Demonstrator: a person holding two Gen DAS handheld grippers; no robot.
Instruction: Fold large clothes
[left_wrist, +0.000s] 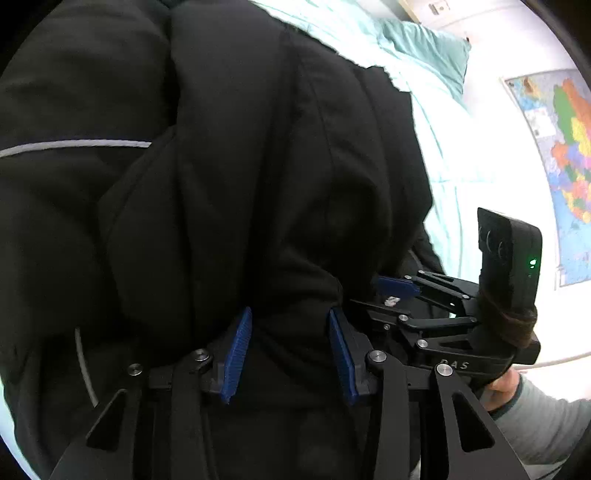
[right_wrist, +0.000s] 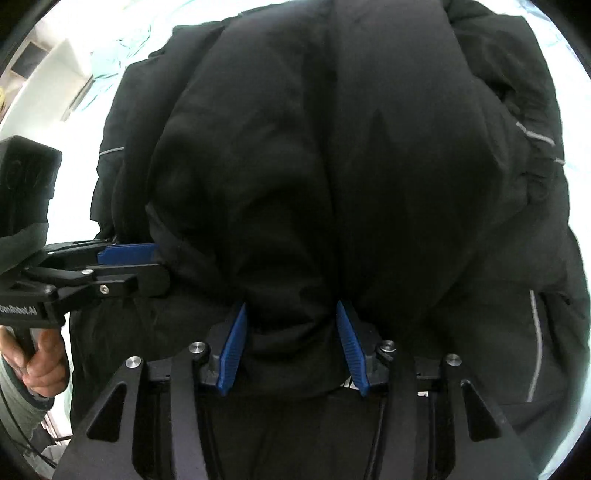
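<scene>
Black jacket (left_wrist: 229, 177) fills the left and centre of the left wrist view, bunched in thick padded folds over a pale mint bed (left_wrist: 439, 147). A thin grey reflective stripe (left_wrist: 74, 144) crosses the cloth at the left edge of that frame. Your left claw (left_wrist: 291, 350) sits at lower centre, its blue pads (left_wrist: 238, 354) clamped on a thick fold of the jacket that bulges up between them. To its right, your right claw (left_wrist: 399, 288) enters sideways, one blue pad pressed against the jacket edge. At far right, a coloured map (left_wrist: 565, 158) hangs on the white wall.

In the right wrist view, your left hand (right_wrist: 40, 358) grips its handle at lower left, and the left claw (right_wrist: 129, 258) reaches sideways into the jacket (right_wrist: 332, 166). At lower centre, the right claw (right_wrist: 291, 347) is clamped on a fat fold of the jacket. Grey piping (right_wrist: 535, 347) runs down the cloth at lower right.
</scene>
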